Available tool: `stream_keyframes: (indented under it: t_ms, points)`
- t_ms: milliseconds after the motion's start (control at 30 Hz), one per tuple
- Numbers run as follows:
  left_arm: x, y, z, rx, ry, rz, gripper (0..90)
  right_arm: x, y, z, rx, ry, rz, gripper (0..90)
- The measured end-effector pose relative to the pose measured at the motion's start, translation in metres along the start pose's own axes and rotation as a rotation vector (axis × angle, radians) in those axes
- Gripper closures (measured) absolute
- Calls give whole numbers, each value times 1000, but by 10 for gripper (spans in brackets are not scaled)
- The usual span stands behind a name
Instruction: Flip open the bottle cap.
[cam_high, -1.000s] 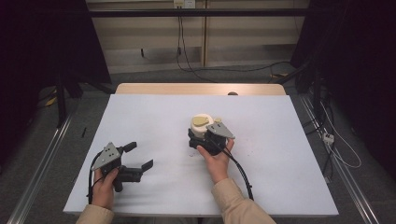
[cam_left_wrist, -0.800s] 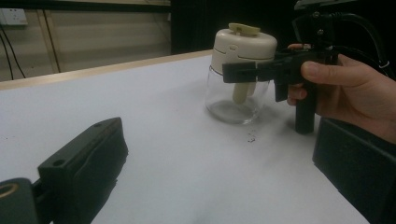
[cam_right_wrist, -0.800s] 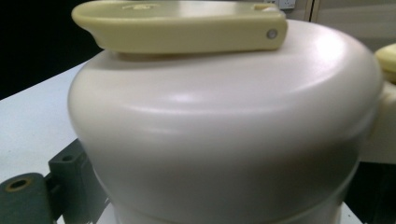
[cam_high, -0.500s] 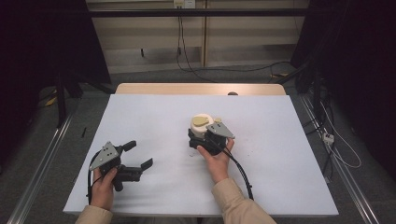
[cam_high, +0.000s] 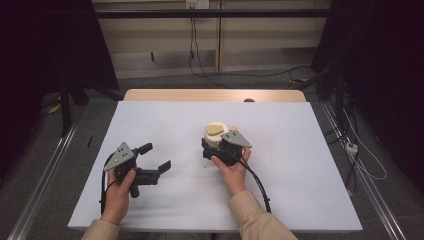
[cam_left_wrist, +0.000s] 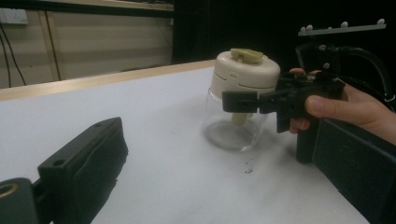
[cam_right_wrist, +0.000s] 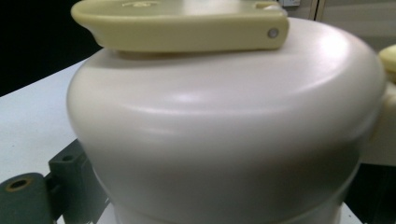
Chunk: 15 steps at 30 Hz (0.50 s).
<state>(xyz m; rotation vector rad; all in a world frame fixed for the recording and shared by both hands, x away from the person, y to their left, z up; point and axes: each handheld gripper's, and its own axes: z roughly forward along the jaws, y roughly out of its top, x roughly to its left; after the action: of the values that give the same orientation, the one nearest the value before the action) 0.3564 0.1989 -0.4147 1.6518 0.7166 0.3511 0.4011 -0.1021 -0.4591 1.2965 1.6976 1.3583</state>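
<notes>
A clear glass jar with a cream domed lid and a yellow-green flip handle stands upright mid-table. My right gripper is shut on the jar just under the lid; one black jaw crosses the glass in the left gripper view, where the right gripper is held by a hand. In the right gripper view the lid looms very close. My left gripper rests open at the table's left, well apart from the jar, with nothing between its fingers.
The white table top has a wooden strip along its far edge. A small dark speck lies near the jar. The right gripper's cable trails toward the front edge. Metal rails run beside the table.
</notes>
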Motion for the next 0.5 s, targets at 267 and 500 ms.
stream_keyframes:
  t_ms: [267, 500]
  points:
    - [0, 4, 10, 12, 14, -17, 31, -1, 0, 0, 4, 9, -2, 58]
    - [-2, 8, 19, 28, 13, -17, 48, -1, 0, 0, 8, 15, -5, 57]
